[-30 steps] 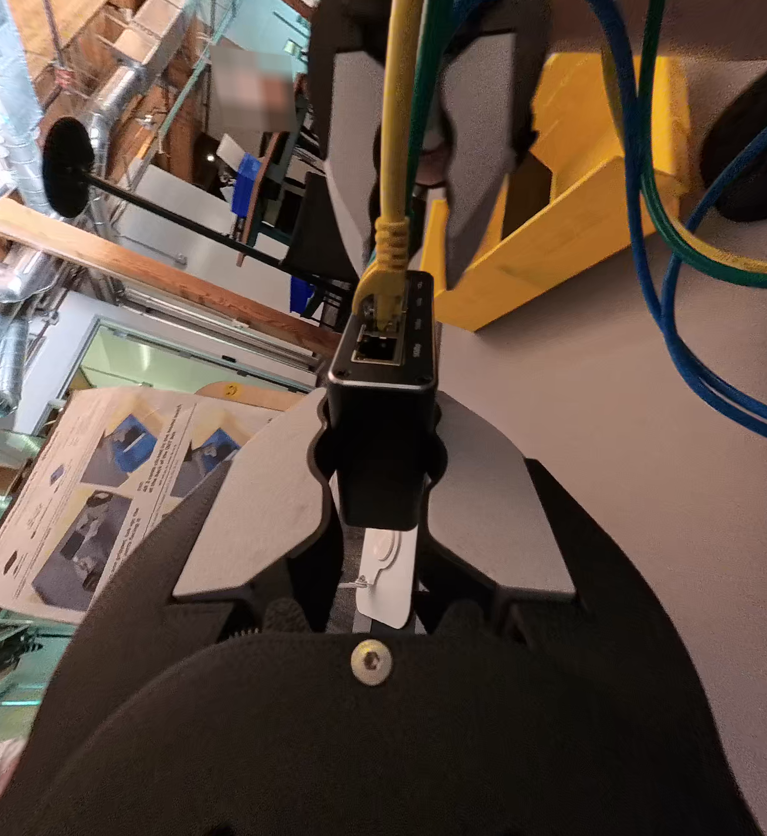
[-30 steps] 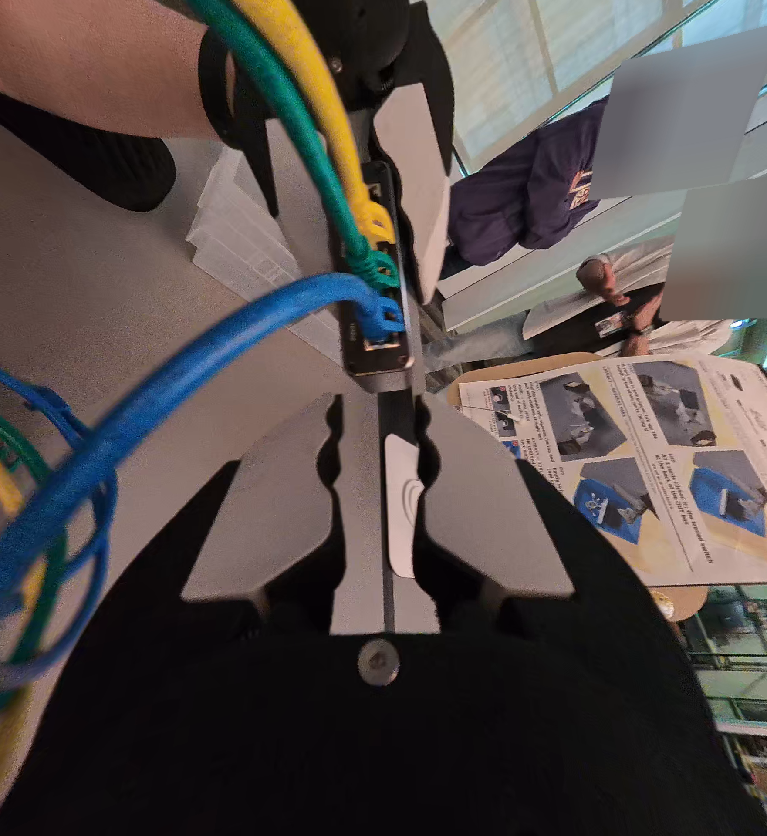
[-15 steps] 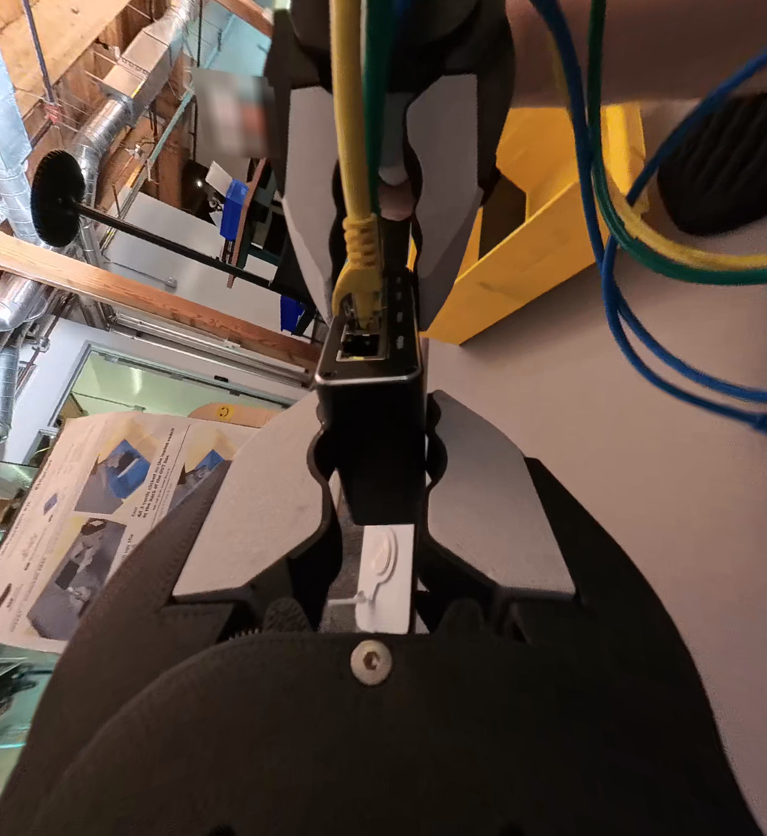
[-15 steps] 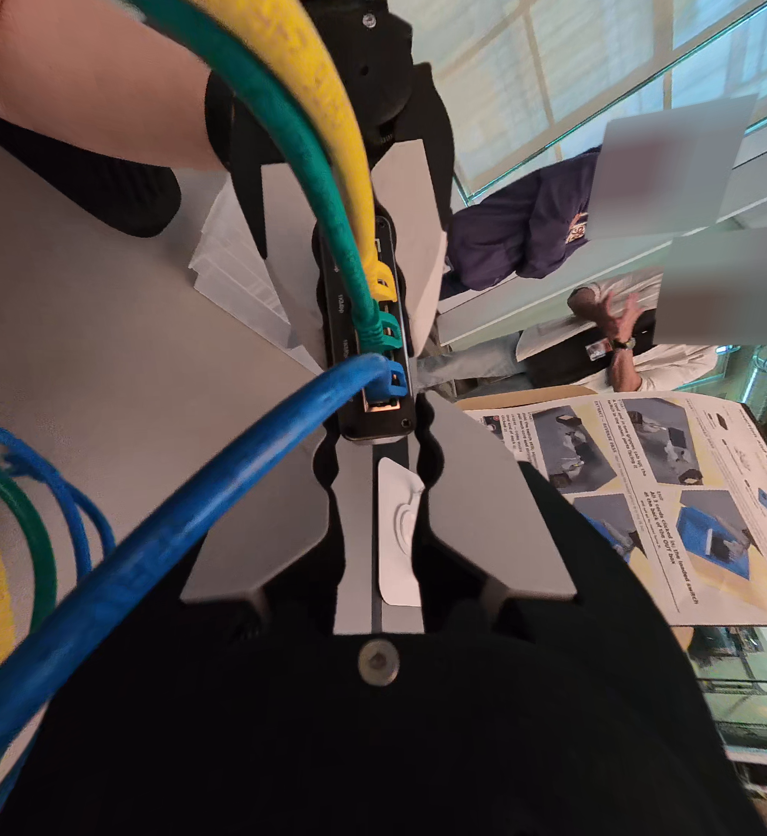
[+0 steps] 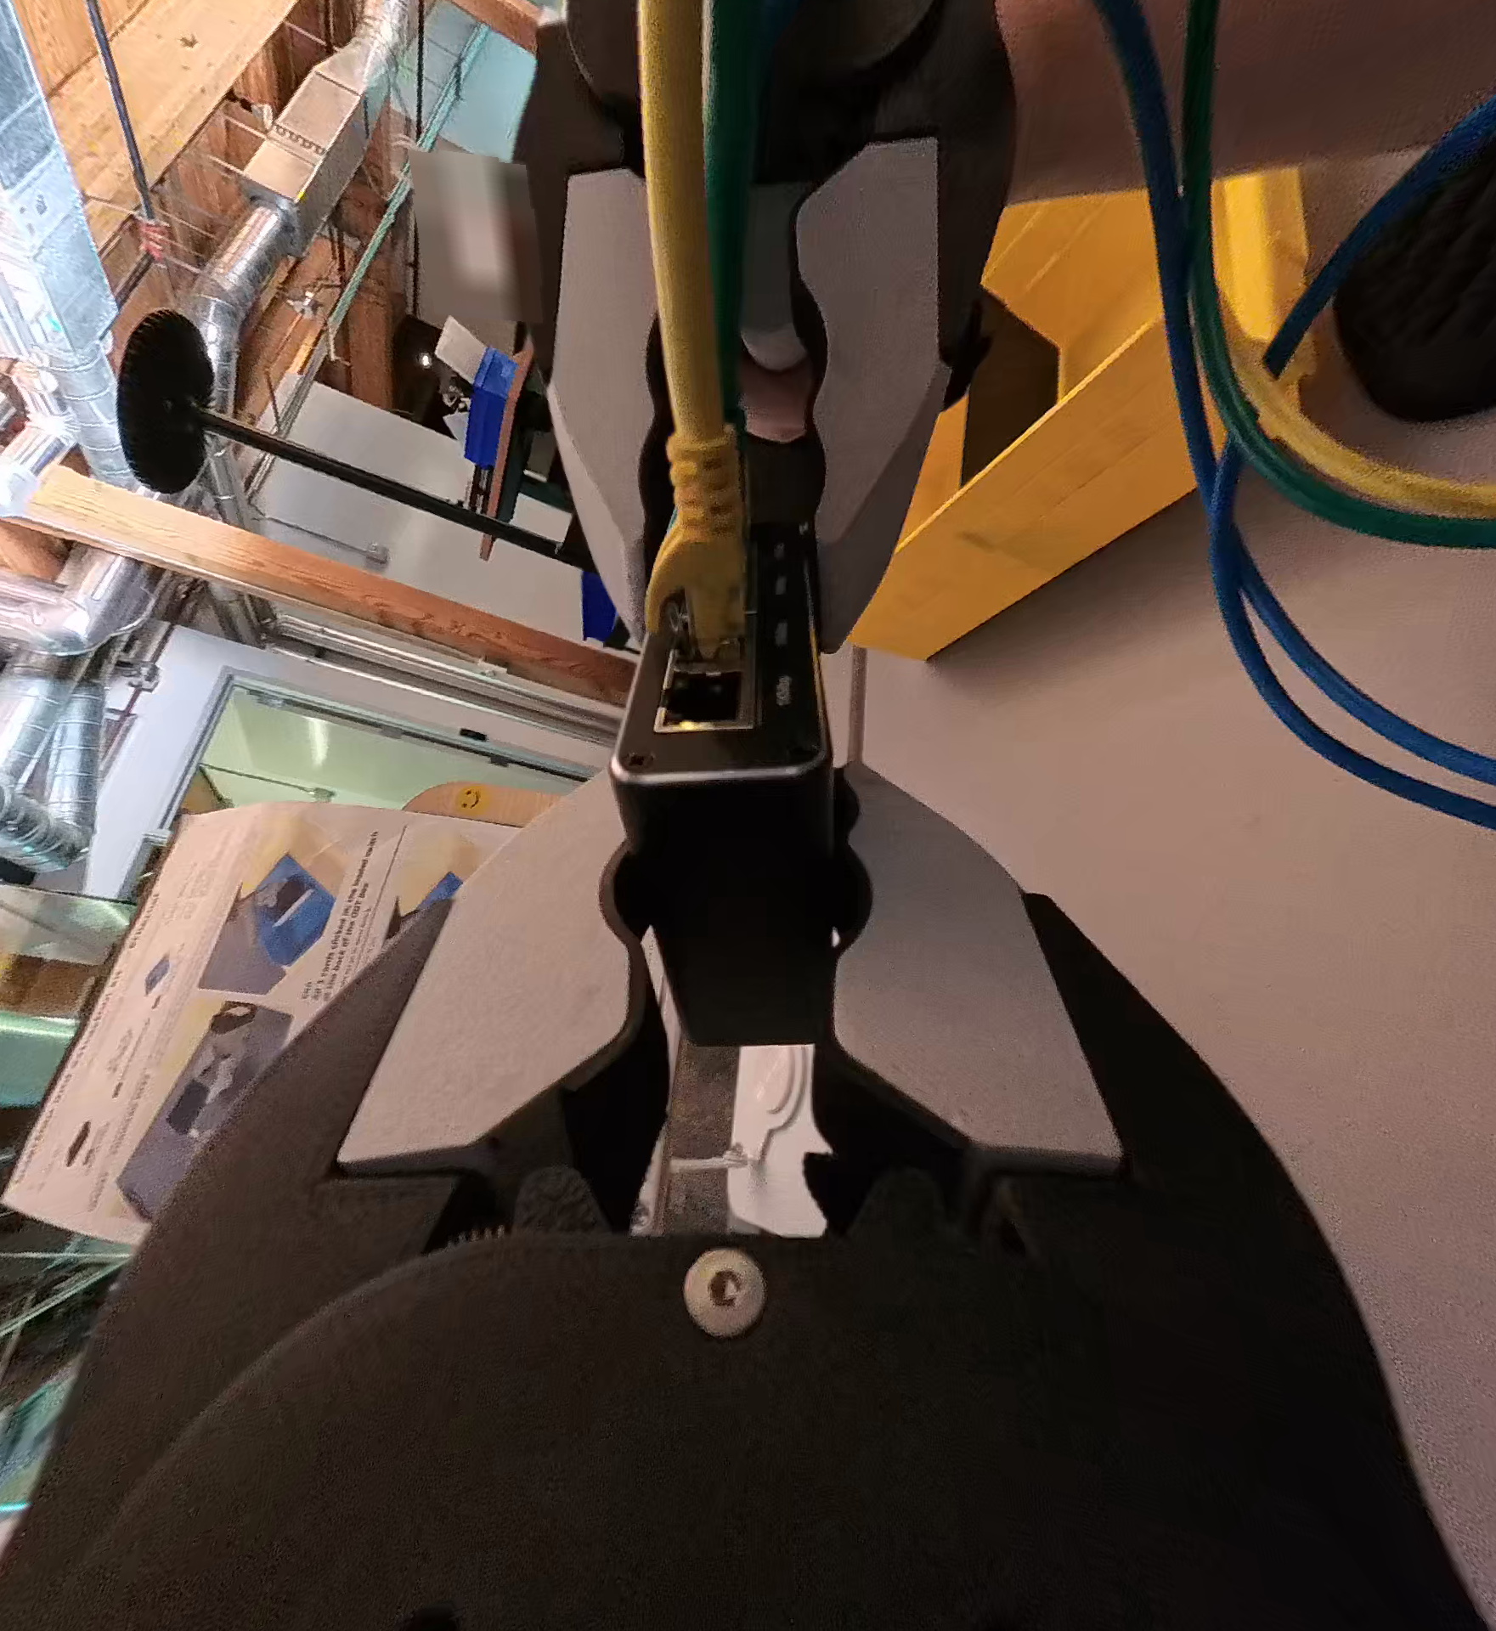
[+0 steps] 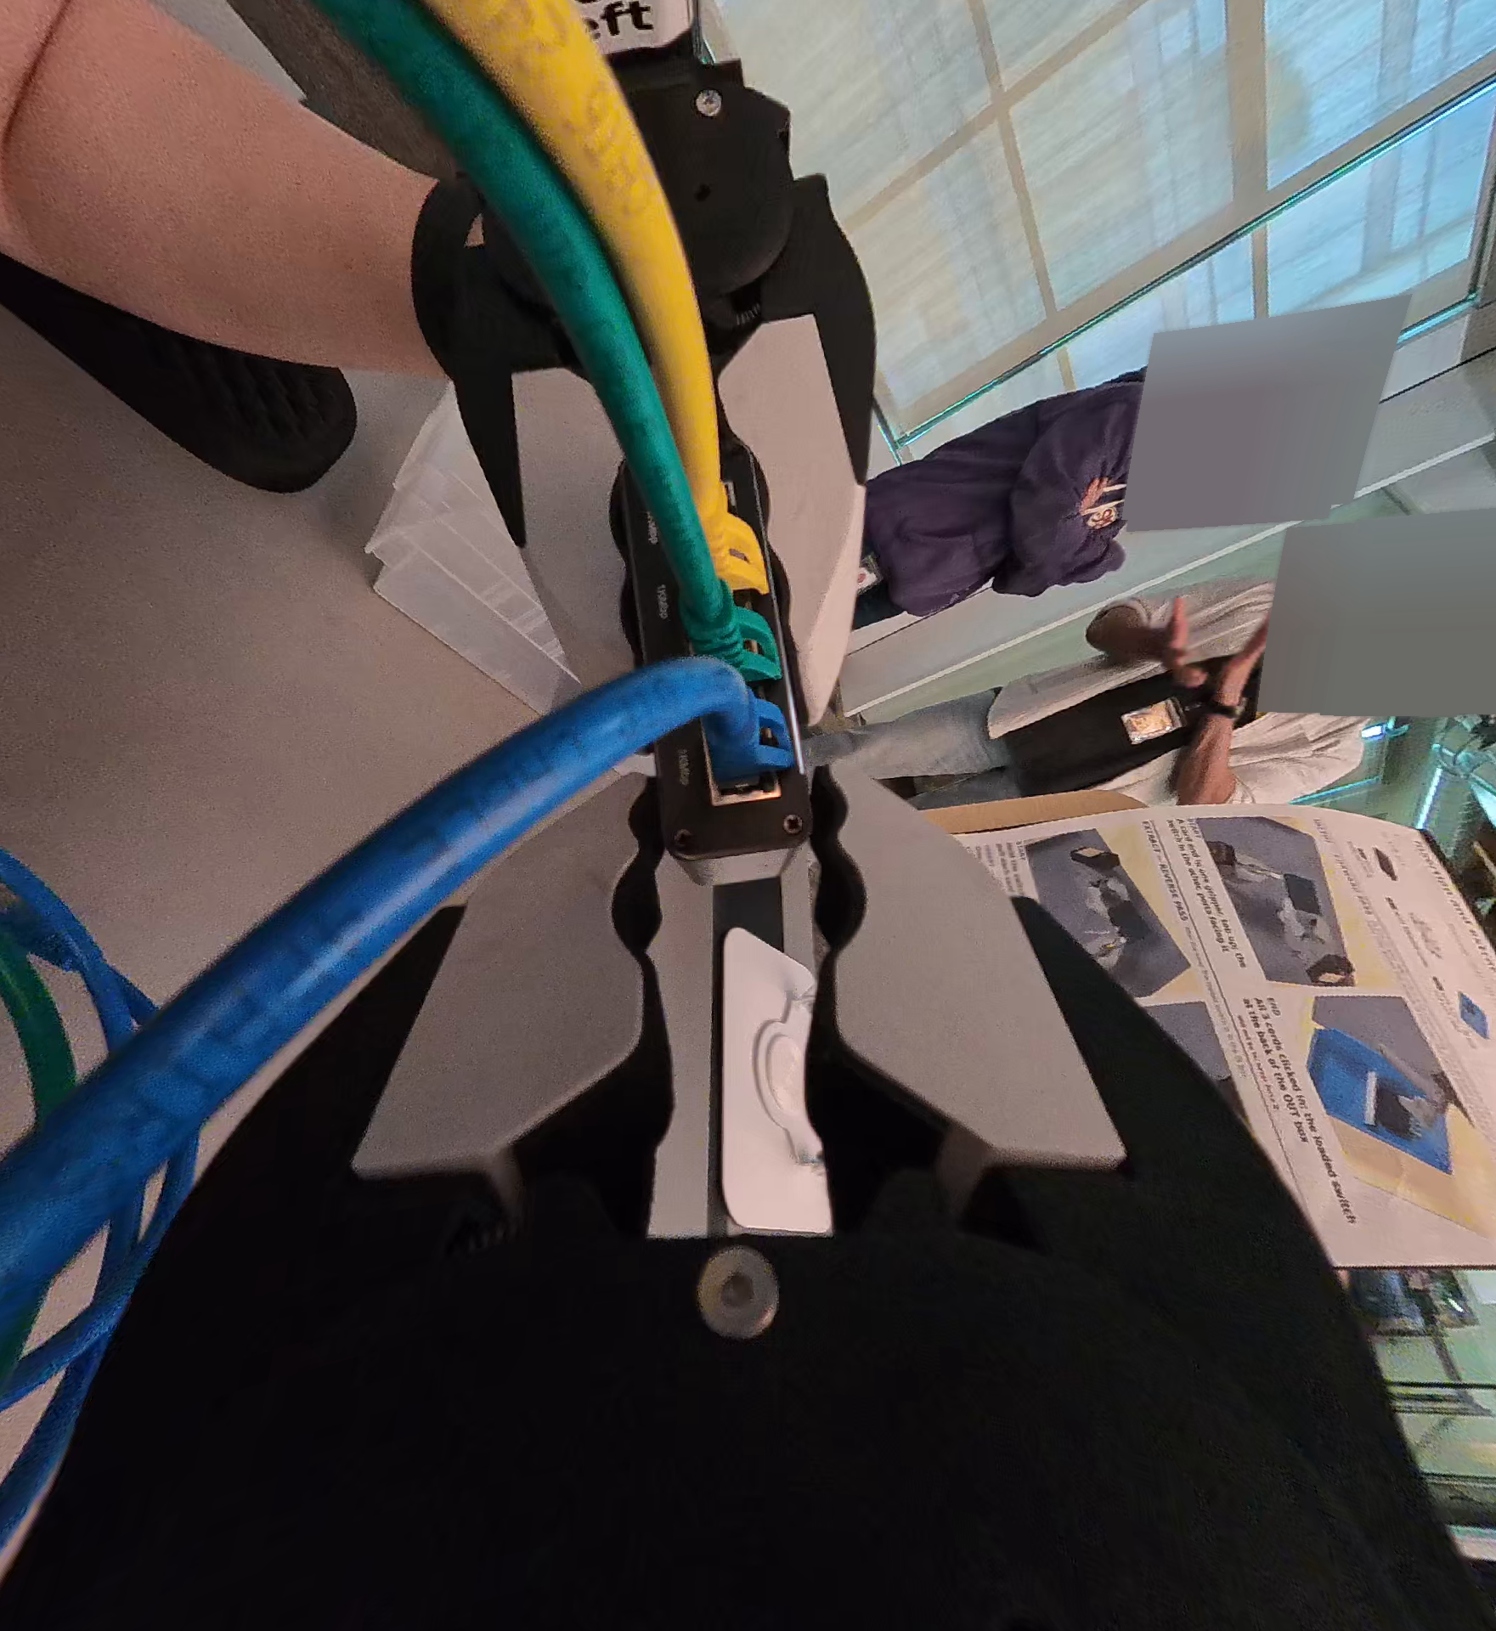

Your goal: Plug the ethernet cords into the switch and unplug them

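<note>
A black switch [image 5: 726, 883] is held off the grey table [image 5: 1168, 883] between both grippers. My left gripper [image 5: 731, 891] is shut on one end. In the right wrist view my right gripper [image 6: 731, 874] has its fingers closed against the other end of the switch [image 6: 735, 825]. It shows in the left wrist view as the far gripper [image 5: 731, 565]. A blue plug [image 6: 744, 741], a green plug [image 6: 744, 657] and a yellow plug [image 6: 740, 556] sit in neighbouring ports. The port [image 5: 700, 697] nearest my left gripper is empty. The yellow plug [image 5: 700, 529] hides the green and blue ones in the left wrist view.
The cords loop loosely over the table [image 5: 1256, 618] and past my right gripper [image 6: 20, 927]. A yellow box [image 5: 1079, 397], a black object [image 5: 1468, 265] and a stack of clear plastic [image 6: 462, 574] lie on the table. A printed sheet [image 6: 1256, 1015] lies past the edge. People [image 6: 1035, 503] are behind. My left and right fingertips are right by each other.
My right gripper has moved in along the switch until its end sits between the fingertips. My left gripper keeps its hold on the other end.
</note>
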{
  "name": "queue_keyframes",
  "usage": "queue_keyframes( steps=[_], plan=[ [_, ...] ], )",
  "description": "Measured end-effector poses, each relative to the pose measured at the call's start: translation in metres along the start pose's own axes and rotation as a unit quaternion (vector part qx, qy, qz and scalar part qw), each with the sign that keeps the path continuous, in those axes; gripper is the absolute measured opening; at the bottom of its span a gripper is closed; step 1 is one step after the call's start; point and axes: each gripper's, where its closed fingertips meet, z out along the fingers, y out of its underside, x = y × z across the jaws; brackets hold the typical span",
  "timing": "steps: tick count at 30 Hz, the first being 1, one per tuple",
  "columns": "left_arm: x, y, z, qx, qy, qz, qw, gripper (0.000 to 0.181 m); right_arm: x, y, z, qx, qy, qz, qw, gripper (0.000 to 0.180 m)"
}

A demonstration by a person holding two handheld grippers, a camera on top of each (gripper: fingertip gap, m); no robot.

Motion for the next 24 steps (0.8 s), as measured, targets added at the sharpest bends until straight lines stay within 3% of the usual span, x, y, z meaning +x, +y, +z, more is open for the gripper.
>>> queue_keyframes(
  steps=[13, 20, 24],
  plan=[
    [-0.001, -0.003, 0.003, 0.014, -0.019, 0.003, 1.000, 0.036, -0.001, -0.006, 0.006, 0.019, 0.011, -0.022, 1.000, 0.033],
    [-0.015, 0.007, 0.004, -0.046, -0.081, 0.080, 0.992, 0.036, 0.006, -0.005, 0.007, 0.024, 0.043, -0.030, 0.998, 0.035],
    [-0.026, 0.033, 0.002, -0.109, -0.098, 0.089, 0.985, 0.036, 0.031, 0.028, -0.018, -0.044, 0.098, -0.022, 0.994, 0.034]
  ],
)
